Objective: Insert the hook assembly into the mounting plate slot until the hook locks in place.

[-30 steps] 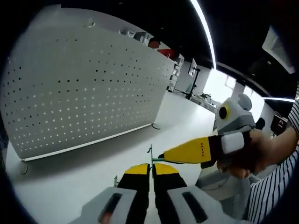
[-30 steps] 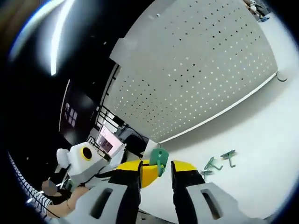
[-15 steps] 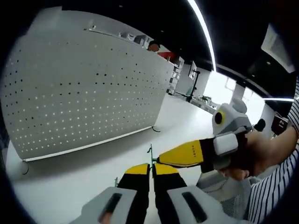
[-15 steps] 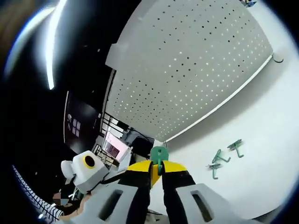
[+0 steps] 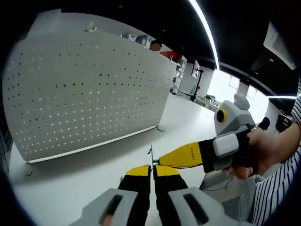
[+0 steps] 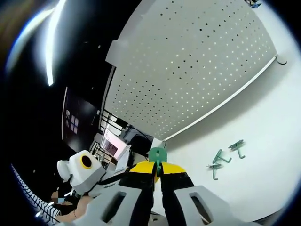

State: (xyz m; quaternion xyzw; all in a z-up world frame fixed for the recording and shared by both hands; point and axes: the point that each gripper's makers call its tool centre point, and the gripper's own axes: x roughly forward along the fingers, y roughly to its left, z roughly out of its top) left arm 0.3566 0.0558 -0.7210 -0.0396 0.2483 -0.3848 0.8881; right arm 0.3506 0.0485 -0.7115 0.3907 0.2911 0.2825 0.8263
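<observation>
Hook assembly (image 6: pixel 157 155), a small green piece with a rounded head, sits pinched between the yellow-tipped jaws of our right gripper (image 6: pixel 158 170). In the right gripper view its long axis runs along the jaws, with the round head poking out past the tips toward the pegboard; the lower part is buried between the jaws and we cannot make it out.

In the left gripper view we see the same piece as a thin green sliver (image 5: pixel 151 157) standing upright just beyond the tips of our left gripper (image 5: pixel 152 168). That gripper's jaws are pressed together with only a hairline gap, and the sliver rises right at their tips. The right gripper (image 5: pixel 162 161) reaches in from the right of this view, its yellow tip meeting the sliver from the side. A hand (image 5: pixel 263 153) wraps around it, with a striped sleeve (image 5: pixel 275 197) below.

Beyond stands the mounting plate (image 5: pixel 84 89), a broad white perforated board, upright on a white table (image 5: pixel 70 183); its slots are too small to tell apart.

Lying loose on the table in the right gripper view, well apart from the jaws, are several more green hooks (image 6: pixel 225 157), flat on their sides.

Our left gripper (image 6: pixel 134 169) shows beside the right one's jaws, partly hidden behind them.
</observation>
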